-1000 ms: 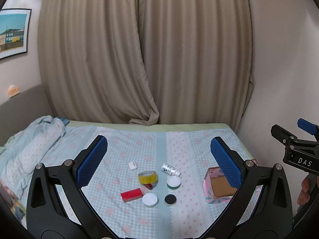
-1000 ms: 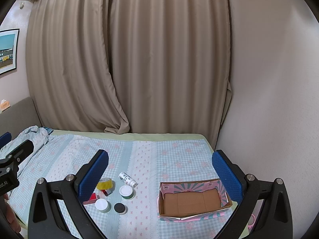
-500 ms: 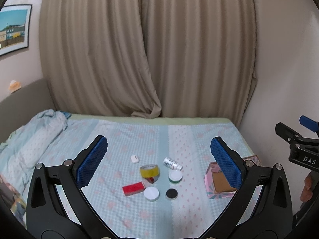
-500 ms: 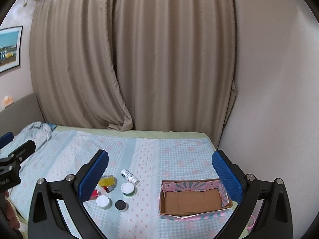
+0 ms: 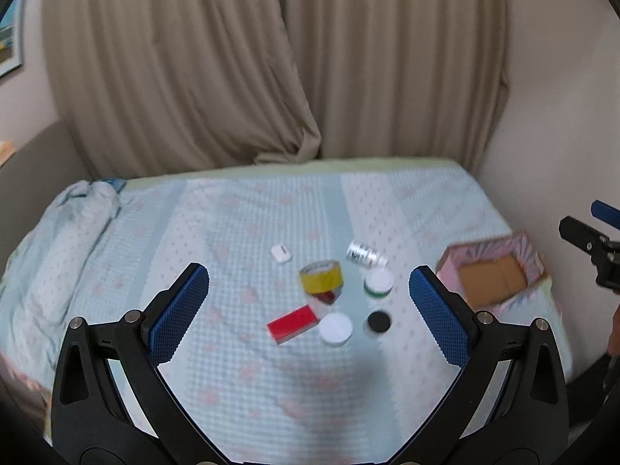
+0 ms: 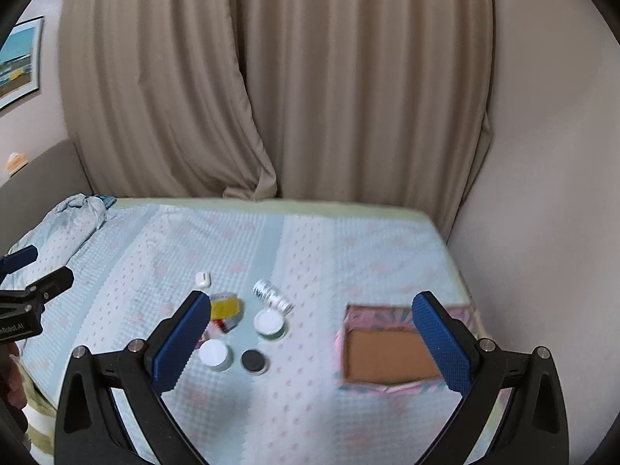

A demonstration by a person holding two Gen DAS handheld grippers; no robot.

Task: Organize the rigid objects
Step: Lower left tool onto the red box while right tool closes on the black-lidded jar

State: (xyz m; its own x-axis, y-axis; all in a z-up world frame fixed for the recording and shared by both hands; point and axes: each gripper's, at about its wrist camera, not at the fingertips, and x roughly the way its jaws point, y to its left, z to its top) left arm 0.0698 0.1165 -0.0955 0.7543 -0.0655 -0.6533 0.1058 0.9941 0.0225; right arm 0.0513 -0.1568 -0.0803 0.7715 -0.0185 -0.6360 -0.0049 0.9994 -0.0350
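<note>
Bed (image 5: 240, 379) carries all items. Cardboard box (image 6: 387, 356) sits open at its right edge, well apart from the cluster: yellow tape roll (image 5: 321, 279), red block (image 5: 291, 324), white bottle (image 5: 364, 254) lying down, three round lids, small white case (image 5: 280, 252). Left hand-held gripper (image 5: 309, 310) and right hand-held gripper (image 6: 313, 337): both spread wide, holding nothing.
</note>
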